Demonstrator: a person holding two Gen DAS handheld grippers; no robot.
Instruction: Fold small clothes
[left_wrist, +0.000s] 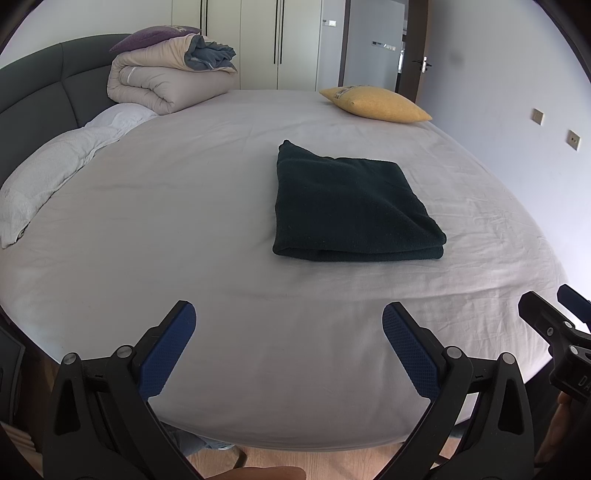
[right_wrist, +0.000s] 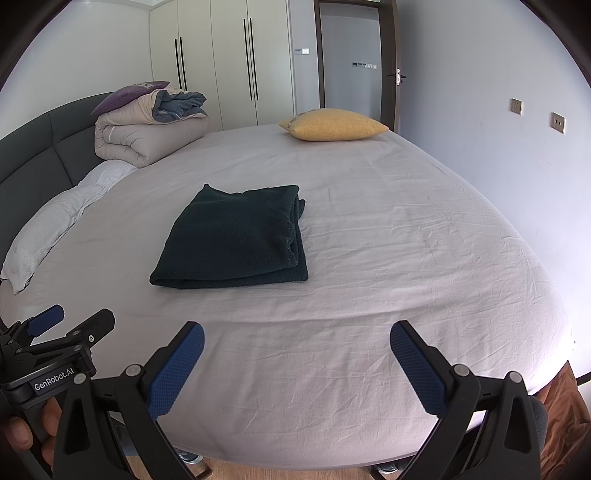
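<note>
A dark green garment (left_wrist: 351, 206) lies folded into a neat rectangle on the white bed sheet (left_wrist: 221, 221); it also shows in the right wrist view (right_wrist: 240, 240). My left gripper (left_wrist: 289, 314) is open and empty, held above the bed's near edge, well short of the garment. My right gripper (right_wrist: 296, 332) is open and empty too, beside the left one. The right gripper shows at the right edge of the left wrist view (left_wrist: 554, 310), and the left gripper at the left edge of the right wrist view (right_wrist: 70, 317).
A rolled beige duvet (left_wrist: 166, 81) with a purple cushion sits at the grey headboard (left_wrist: 40, 85). A yellow pillow (left_wrist: 376, 103) lies at the far right side. A white pillow (left_wrist: 48, 177) lies at left. Wooden floor (left_wrist: 332, 465) lies below.
</note>
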